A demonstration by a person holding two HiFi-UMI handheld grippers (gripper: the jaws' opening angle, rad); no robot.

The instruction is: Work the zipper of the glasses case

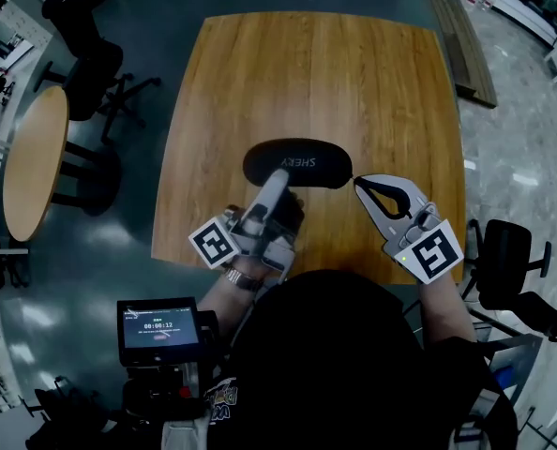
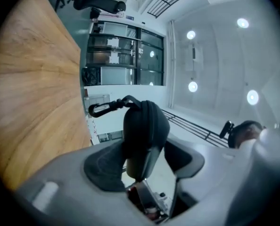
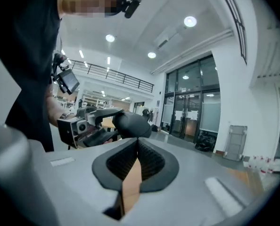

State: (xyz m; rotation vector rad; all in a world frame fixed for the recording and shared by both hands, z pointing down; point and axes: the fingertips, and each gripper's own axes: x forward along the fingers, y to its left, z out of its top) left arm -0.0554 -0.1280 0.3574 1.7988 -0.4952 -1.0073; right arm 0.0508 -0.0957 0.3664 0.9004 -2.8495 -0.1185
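Your wooden counter (image 1: 372,82) carries the black glasses case (image 1: 302,160), near your edge. The case is closed, so its inside is hidden. Your left gripper (image 1: 277,184) is wide and holds the case. Your right gripper (image 1: 360,186) is pressed together with nothing in it, its tip just beside the case's right end. A small clip (image 2: 102,108) hangs off one end.

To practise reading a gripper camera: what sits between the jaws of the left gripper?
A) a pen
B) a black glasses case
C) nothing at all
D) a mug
B: in the left gripper view the black glasses case stands between the jaws of the left gripper, with a clip at its far end.
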